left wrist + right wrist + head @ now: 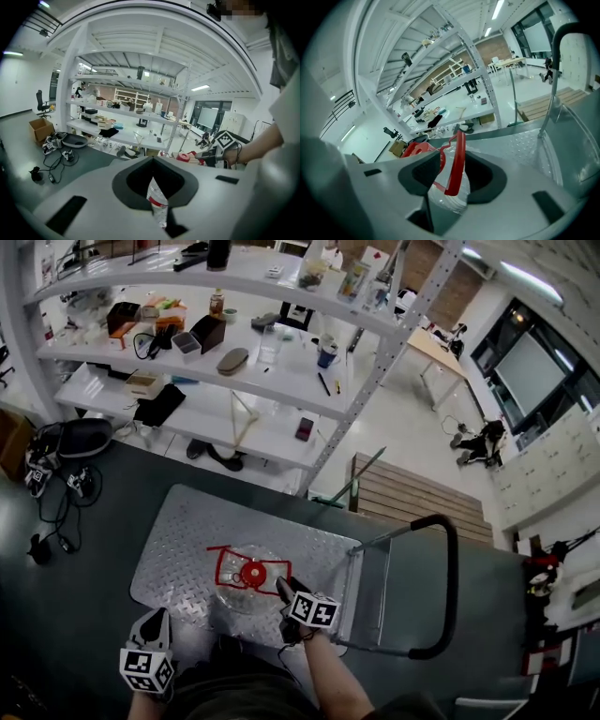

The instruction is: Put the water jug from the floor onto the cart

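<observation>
The jug [234,598] is on the cart [178,531], standing on the steel deck about midway along and close to the near edge. Its red cap [253,573] faces up.

The right gripper [284,589] reaches in over the near edge at the jug's top. Its jaws are spread, with the jug's red handle [457,164] standing upright between them. There is a gap on either side of the handle, so it is not pinched.

The left gripper [159,617] hangs off the deck's near left corner, apart from the jug and pointing towards it. Its jaws are only a narrow slit apart and grip nothing. A strip of clear plastic with a red band shows through the slit.

The cart's black push bar [450,587] rises at the right end of the deck.
</observation>
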Motion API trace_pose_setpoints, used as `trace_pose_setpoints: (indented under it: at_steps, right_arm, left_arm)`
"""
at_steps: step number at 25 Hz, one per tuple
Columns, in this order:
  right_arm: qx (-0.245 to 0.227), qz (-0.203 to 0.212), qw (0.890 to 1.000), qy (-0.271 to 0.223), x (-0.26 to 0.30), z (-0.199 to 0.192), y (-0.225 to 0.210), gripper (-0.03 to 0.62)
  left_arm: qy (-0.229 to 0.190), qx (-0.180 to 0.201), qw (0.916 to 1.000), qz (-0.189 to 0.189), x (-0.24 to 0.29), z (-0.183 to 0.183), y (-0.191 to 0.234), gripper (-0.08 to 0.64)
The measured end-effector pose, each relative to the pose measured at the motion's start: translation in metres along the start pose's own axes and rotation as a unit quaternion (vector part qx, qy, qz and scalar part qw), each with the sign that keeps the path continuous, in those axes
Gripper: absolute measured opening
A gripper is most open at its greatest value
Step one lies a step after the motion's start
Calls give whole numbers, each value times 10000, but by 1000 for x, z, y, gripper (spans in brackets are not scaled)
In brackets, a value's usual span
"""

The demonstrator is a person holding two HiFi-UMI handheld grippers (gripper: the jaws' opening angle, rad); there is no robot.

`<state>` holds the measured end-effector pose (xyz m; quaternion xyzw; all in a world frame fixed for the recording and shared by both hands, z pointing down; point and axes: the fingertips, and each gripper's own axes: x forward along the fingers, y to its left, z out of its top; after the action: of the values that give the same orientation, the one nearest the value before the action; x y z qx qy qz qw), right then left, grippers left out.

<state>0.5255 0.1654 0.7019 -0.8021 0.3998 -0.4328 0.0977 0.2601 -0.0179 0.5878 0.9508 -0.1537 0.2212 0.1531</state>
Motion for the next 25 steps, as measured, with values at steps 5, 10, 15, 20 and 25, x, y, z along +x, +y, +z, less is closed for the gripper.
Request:
trace_pose_setpoints:
  at_steps: [5,10,15,20,25]
  right_arm:
    - [-257,-270,9987,-339,-19,4,5,203]
    - [-530,-454,9960,-563,-51,-22,29,215]
    - [-691,-263,9940,-807,-92,-51,62,215]
    - [-630,153,9938,-906,-128,-83,104,215]
    - [-405,600,9908,-1145,-170,-104,132,213]
  left_arm:
    - [-188,-69,9998,34,-16,0,10,5]
    - [-291,-157,9994,87,-65,-20,16,5]
    - [-450,-253,9986,63,-116,-43,4,5]
    - [-602,-142,9980,-161,-155,-45,-14,5]
    - [-716,-115,9961,-502,-181,-51,-42,5]
